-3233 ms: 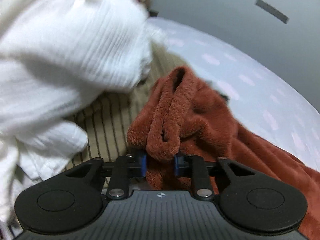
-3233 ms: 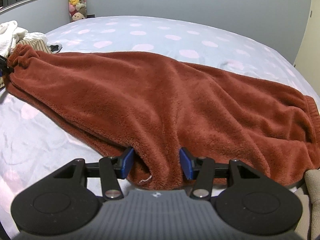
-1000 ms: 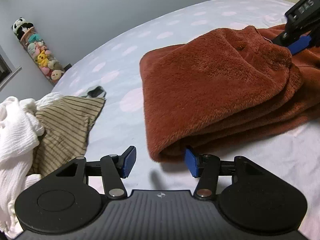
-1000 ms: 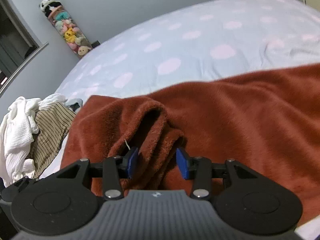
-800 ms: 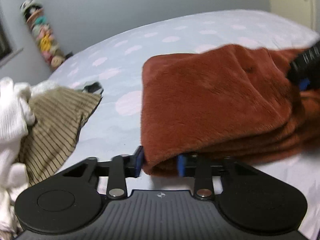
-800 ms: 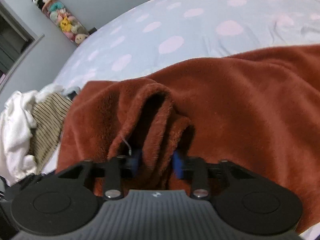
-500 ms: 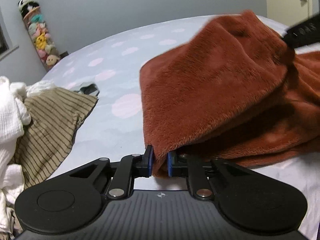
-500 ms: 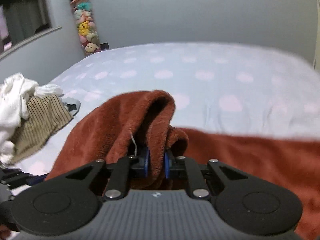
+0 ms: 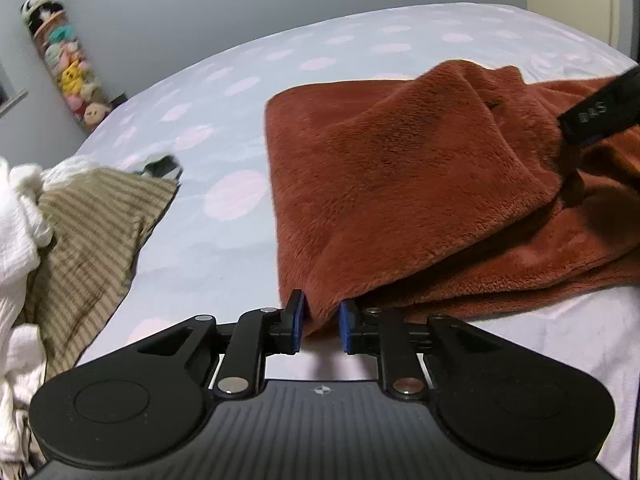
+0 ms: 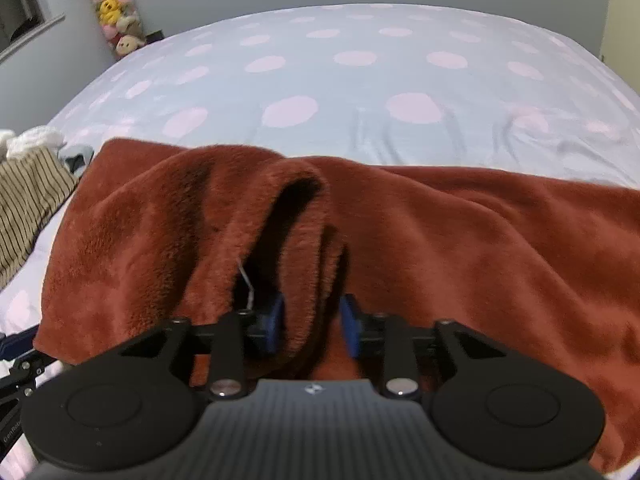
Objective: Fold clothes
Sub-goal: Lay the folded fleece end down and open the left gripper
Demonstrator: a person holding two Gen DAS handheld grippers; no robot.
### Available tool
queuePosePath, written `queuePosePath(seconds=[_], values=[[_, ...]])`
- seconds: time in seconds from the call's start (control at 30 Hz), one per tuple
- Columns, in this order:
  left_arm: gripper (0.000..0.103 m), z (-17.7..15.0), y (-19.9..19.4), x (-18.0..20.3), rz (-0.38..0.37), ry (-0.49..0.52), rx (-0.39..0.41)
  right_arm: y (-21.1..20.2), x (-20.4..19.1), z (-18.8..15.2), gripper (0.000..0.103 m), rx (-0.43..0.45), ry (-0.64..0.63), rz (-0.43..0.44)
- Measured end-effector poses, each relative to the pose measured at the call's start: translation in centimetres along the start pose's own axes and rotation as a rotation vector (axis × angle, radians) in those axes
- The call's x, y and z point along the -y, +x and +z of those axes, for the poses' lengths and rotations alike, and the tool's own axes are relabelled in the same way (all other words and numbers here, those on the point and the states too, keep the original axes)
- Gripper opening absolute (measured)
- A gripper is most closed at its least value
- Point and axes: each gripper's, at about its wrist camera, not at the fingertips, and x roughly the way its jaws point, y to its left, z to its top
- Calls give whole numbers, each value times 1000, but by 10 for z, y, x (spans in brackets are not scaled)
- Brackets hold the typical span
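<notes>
**Both tools grip the rust fleece as its doubled end is carried along the bed**

The rust-brown fleece garment [image 9: 420, 184] lies across the near part of the bed [image 10: 360, 80], its left end doubled back over the layer beneath. That upper layer stands lifted off the lower one, so my judgement is that a fold is in hand, with the doubled end carried over the rest.

The left tool [image 9: 320, 318] has its blue pads drawn close together and pinching the near corner of the folded end. The right tool [image 10: 310, 326] is closed to a narrow gap on a bunched ridge of fleece at the far side of the same end; the cloth fills the space between its pads.

The next move likely calls for both tools to travel together, keeping the held edge taut and level, then lowering it square onto the layer below before letting go.

A striped garment [image 9: 84, 232] and white cloth [image 9: 16, 232] sit heaped at the bed's left edge.
</notes>
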Motion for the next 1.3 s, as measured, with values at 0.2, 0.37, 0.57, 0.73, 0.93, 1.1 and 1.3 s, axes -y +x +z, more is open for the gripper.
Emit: queuePosePath(seconds=[0.2, 0.37, 0.57, 0.73, 0.93, 1.1, 1.3], values=[[19, -15, -17, -11, -5, -65, -31, -33, 18, -16, 55, 19, 65, 46], [20, -24, -35, -16, -5, -110, -43, -43, 39, -17, 57, 23, 248, 163], [24, -24, -56, -20, 3, -141, -20, -62, 64, -14, 57, 51, 438, 188], [24, -22, -69, -21, -5, -168, -3, -90, 59, -16, 51, 85, 311, 149], [47, -18, -78, -22, -89, -232, 30, -104, 33, -24, 38, 124, 118, 125], [48, -14, -75, -24, -107, -250, 44, -101, 12, -29, 38, 147, 1, 113], [44, -9, -62, -32, -100, -261, 49, -87, -10, -28, 29, 166, -138, 62]])
